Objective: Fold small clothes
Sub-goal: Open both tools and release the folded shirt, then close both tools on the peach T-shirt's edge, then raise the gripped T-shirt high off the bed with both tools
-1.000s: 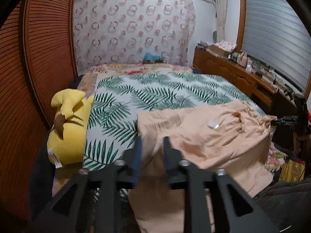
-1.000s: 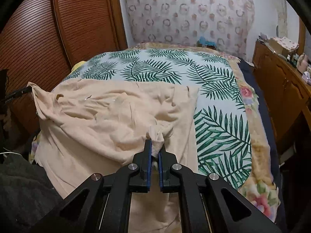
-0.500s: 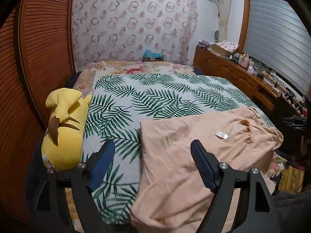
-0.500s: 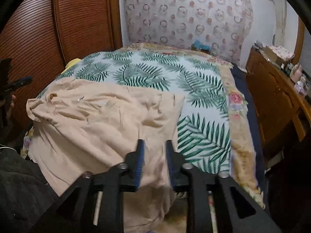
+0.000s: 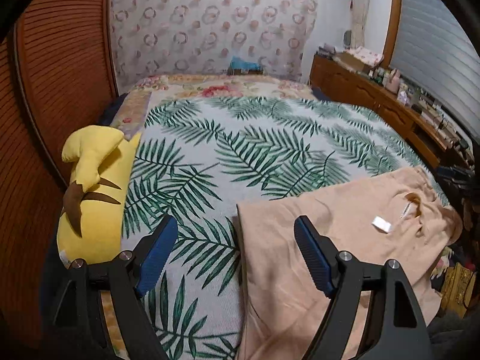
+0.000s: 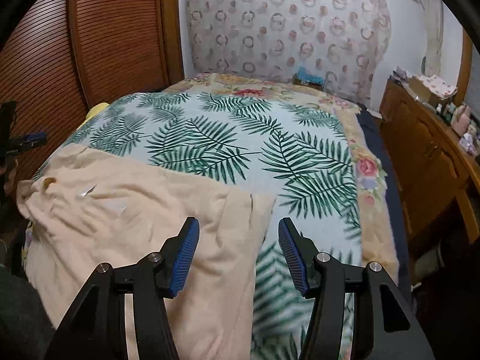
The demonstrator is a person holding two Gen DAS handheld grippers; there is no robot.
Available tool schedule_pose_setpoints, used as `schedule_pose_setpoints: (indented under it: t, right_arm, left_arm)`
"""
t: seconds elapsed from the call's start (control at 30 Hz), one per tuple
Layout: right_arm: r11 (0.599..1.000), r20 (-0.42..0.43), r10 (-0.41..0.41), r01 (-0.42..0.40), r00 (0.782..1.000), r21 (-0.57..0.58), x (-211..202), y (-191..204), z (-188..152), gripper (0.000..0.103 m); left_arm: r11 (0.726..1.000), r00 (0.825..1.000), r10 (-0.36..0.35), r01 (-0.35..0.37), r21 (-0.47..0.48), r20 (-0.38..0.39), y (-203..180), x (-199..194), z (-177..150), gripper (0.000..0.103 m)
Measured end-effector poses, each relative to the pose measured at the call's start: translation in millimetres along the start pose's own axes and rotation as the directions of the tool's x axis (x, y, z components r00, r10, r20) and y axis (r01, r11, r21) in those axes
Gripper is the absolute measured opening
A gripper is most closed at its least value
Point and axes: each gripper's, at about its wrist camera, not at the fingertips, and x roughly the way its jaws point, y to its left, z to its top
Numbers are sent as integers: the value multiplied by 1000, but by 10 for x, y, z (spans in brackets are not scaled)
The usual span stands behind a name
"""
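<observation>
Both claws stand open and empty, the right gripper (image 6: 237, 253) having just widened. Below the left gripper (image 5: 234, 255) the peach garment (image 5: 336, 240) sags off the bed (image 5: 270, 138) edge; it may slide down.

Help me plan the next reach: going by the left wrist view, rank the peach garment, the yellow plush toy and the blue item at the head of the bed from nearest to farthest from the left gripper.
1. Peach garment: under the right jaw of the left gripper.
2. Yellow plush toy: left bed edge.
3. Blue item: far end, against the patterned wall.
</observation>
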Motion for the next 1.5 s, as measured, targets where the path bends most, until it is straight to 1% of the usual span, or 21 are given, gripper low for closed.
schedule_pose_setpoints:
  t: [0.07, 0.17, 0.3, 0.37, 0.4, 0.47, 0.53, 0.63, 0.77, 0.8, 0.87, 0.9, 0.93, 0.97, 1.0, 1.03, 1.1, 1.2, 1.27, 1.4, 1.5]
  right_arm:
    - [1000, -17, -5, 5, 1000, 12, 159, -68, 30, 58]
    - [999, -48, 15, -13, 999, 46, 362, -130, 91, 59]
    - [997, -67, 37, -33, 997, 68, 500, -185, 112, 59]
    - [997, -71, 43, -39, 997, 66, 548, -169, 113, 59]
    - [997, -66, 41, -37, 997, 63, 568, -169, 115, 59]
    - [998, -57, 41, -38, 998, 54, 589, -156, 123, 60]
    - [998, -55, 47, -45, 997, 48, 610, -139, 131, 60]
    - [998, -59, 63, -61, 996, 26, 650, -62, 134, 60]
    - [998, -67, 55, -57, 996, -17, 671, 46, 137, 59]
    - [998, -67, 57, -59, 996, -17, 675, 45, 140, 57]
    - [998, -65, 67, -68, 996, -18, 677, 53, 145, 53]
    - [997, -62, 73, -75, 995, -16, 677, 57, 146, 47]
    - [996, -58, 85, -86, 995, -15, 675, 52, 141, 41]
    - [994, -56, 103, -104, 993, -13, 674, 55, 138, 28]
    - [993, -56, 120, -121, 991, -11, 664, 70, 129, 20]
    - [991, -54, 133, -134, 990, -16, 659, 81, 113, 17]
    - [990, -46, 138, -139, 989, -22, 628, 97, 73, 14]
    - [992, -17, 125, -125, 992, 1, 560, 93, 1, 12]
    - [993, 25, 118, -118, 993, 8, 431, 103, -37, 12]
    - [994, 133, 106, -109, 985, 16, -14, 135, -59, 12]
    - [996, 208, 88, -92, 974, 9, -408, 173, -73, 11]
  left_arm:
    - [1000, 1000, 1, 0, 14, -23, -15, 89, -1, 81]
    - [1000, 998, 8, -7, 27, -57, -24, 218, -15, 81]
    - [1000, 995, -1, 2, 6, -101, 34, 354, -59, 80]
    - [1000, 993, -25, 24, -6, -112, 50, 398, -87, 76]
    - [999, 993, -32, 31, -9, -116, 52, 409, -98, 71]
    - [999, 992, -45, 44, -14, -117, 46, 427, -115, 65]
    - [998, 991, -60, 59, -15, -121, 26, 447, -116, 58]
    - [998, 990, -64, 64, -4, -125, -22, 490, -102, 56]
    - [998, 989, -69, 70, 4, -128, -55, 546, -46, 55]
    - [997, 989, -71, 73, 5, -130, -63, 563, -26, 55]
    - [997, 989, -73, 75, 9, -132, -76, 585, -3, 50]
    - [997, 989, -73, 76, 15, -132, -91, 590, 2, 42]
    - [997, 988, -75, 79, 22, -133, -107, 592, 4, 26]
    - [996, 988, -79, 84, 26, -132, -128, 588, 1, 20]
    - [996, 989, -79, 84, 29, -127, -152, 579, -4, 12]
    - [997, 991, -70, 75, 33, -118, -177, 561, -9, 10]
    - [997, 994, -60, 63, 39, -87, -225, 476, -28, 10]
    - [996, 996, -89, 89, 25, -9, -258, 232, -23, 9]
    - [995, 994, -103, 102, 18, 41, -274, 42, -9, 9]
    - [992, 982, -128, 126, 28, 136, -337, -344, 33, 9]
    - [989, 966, -149, 144, 38, 212, -398, -663, 80, 9]
